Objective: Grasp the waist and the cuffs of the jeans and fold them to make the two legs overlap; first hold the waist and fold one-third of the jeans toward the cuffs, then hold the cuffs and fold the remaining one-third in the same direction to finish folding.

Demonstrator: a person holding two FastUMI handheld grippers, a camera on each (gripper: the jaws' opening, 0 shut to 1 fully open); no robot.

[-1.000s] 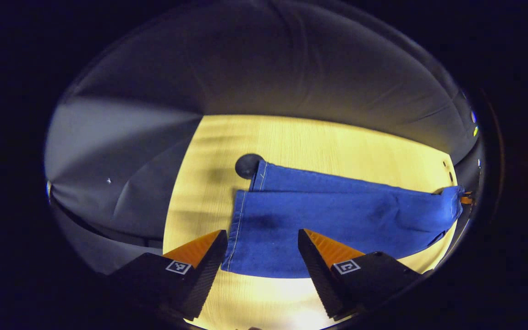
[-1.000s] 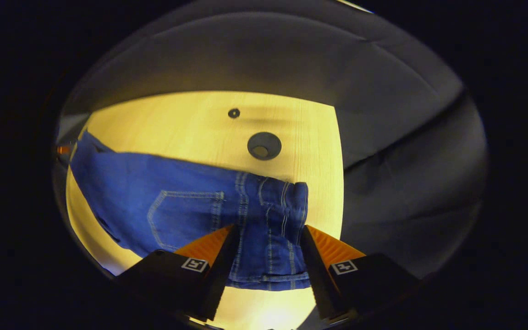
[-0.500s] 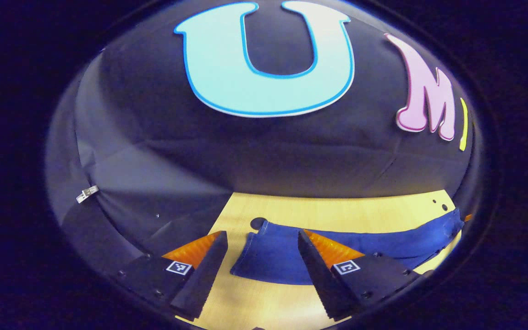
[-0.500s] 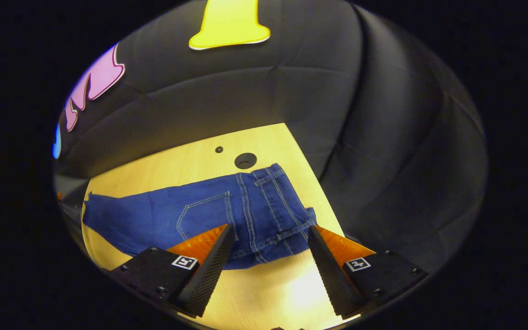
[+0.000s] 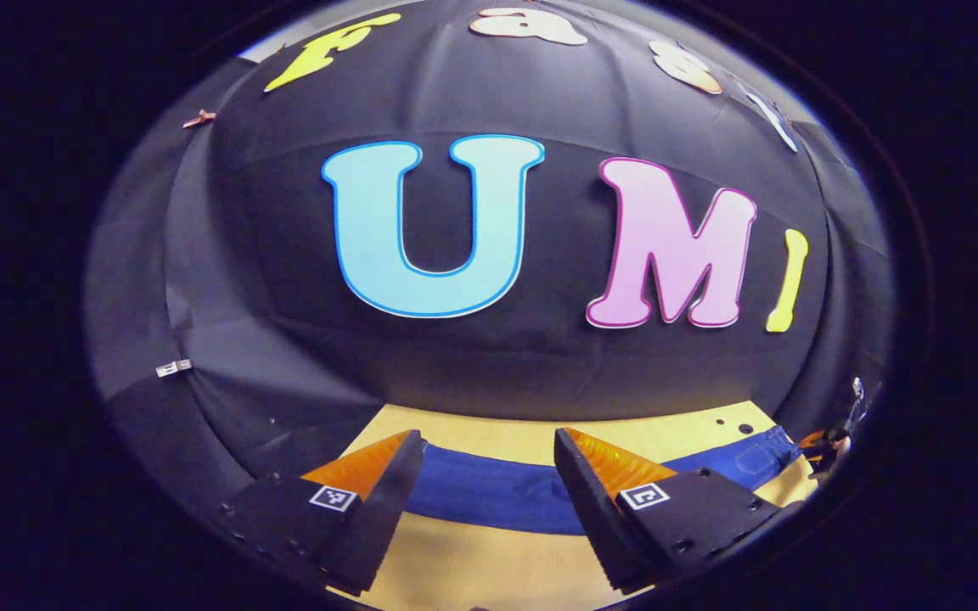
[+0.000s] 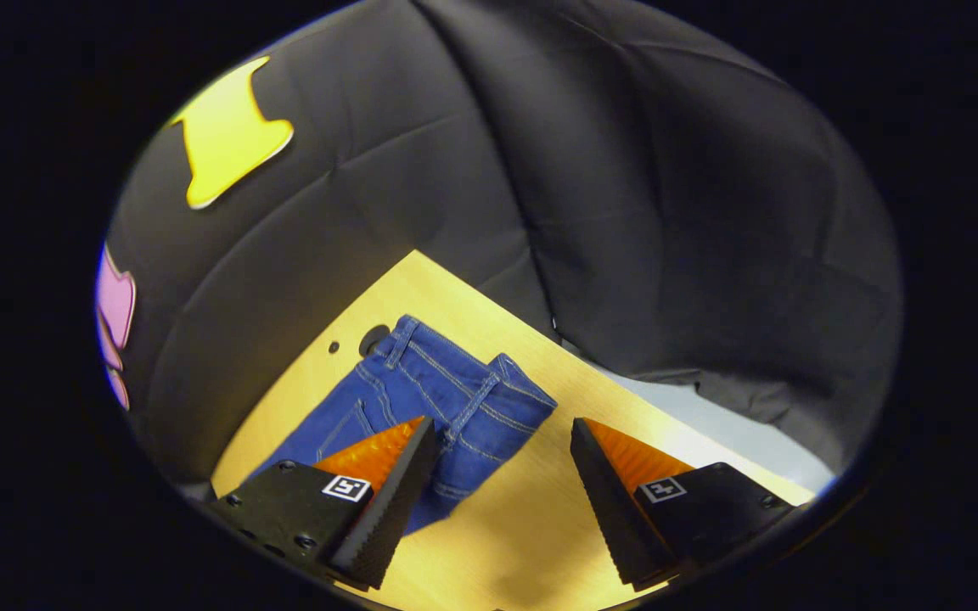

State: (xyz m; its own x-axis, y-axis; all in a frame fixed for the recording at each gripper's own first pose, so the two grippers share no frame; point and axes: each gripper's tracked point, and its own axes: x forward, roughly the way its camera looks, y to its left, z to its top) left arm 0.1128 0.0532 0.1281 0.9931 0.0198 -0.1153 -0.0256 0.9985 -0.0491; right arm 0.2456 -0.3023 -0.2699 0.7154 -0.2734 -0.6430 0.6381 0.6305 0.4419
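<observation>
The blue jeans lie flat on the wooden table, waist end with belt loops nearest in the right gripper view. My right gripper is open above the table, apart from the waist, which lies just left of its gap. In the left gripper view the jeans show as a thin blue band across the table, seen between the fingers. My left gripper is open and holds nothing, pulled back and tilted up toward the wall. The other gripper shows small at the far right beside the waist end.
A round dark hole and a smaller hole sit in the tabletop beyond the waist. The table's right edge runs close to the jeans, with pale floor past it. Black cloth walls enclose the table.
Both grippers have drawn back and tilted up from the jeans. The left view rose from the cuffs to the wall; the right one swung away from the waist.
</observation>
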